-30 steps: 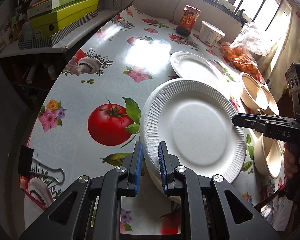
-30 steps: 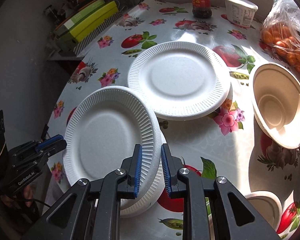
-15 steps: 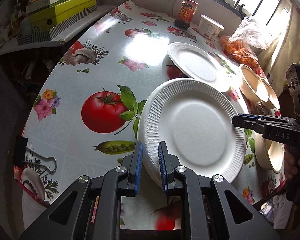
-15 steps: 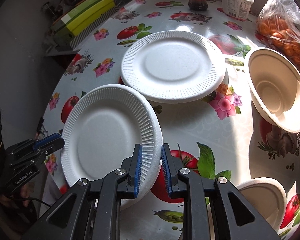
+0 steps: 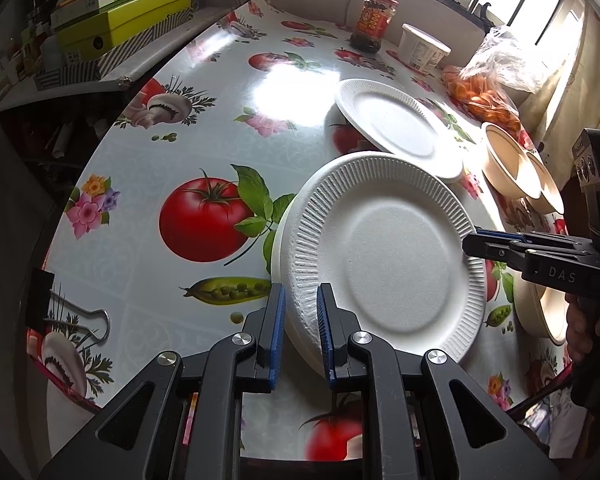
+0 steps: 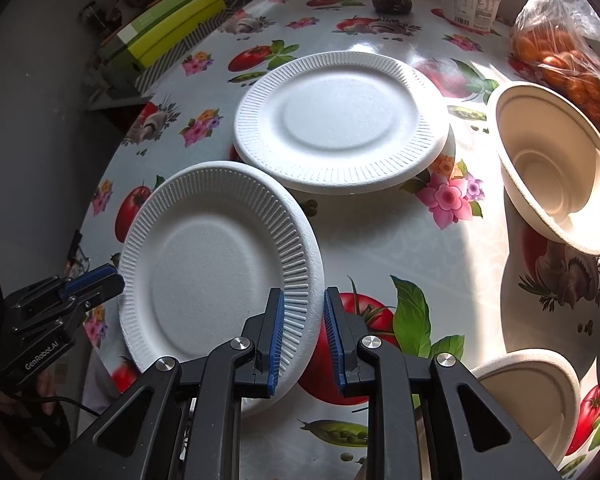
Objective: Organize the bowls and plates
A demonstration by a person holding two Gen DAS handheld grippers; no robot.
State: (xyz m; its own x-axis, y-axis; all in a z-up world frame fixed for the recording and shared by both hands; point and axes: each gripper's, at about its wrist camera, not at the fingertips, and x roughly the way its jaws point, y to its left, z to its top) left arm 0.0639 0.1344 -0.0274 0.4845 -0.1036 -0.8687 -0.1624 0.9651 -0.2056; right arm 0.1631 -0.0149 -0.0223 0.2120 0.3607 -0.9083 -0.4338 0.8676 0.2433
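Observation:
A white ribbed foam plate (image 5: 384, 256) (image 6: 216, 264) is held between both grippers, above the table. My left gripper (image 5: 301, 330) is shut on its near rim, and it shows from the other side in the right wrist view (image 6: 96, 280). My right gripper (image 6: 302, 334) is shut on the opposite rim and shows in the left wrist view (image 5: 476, 240). A second white plate (image 5: 396, 128) (image 6: 340, 120) lies on the table just beyond. Beige bowls (image 5: 508, 160) (image 6: 556, 164) stand at the right. Another bowl (image 6: 532, 392) sits near the right gripper.
The table (image 5: 204, 128) has a fruit and flower cloth. A jar (image 5: 374, 20), a white tub (image 5: 422, 48) and a bag of oranges (image 5: 488, 92) stand at the back. Green boxes (image 5: 124, 20) sit on a side shelf. A binder clip (image 5: 76, 316) grips the near edge.
The held plate has been carried forward toward the second plate, so its far rim now lies close to that plate's near rim. Both grippers keep their hold.

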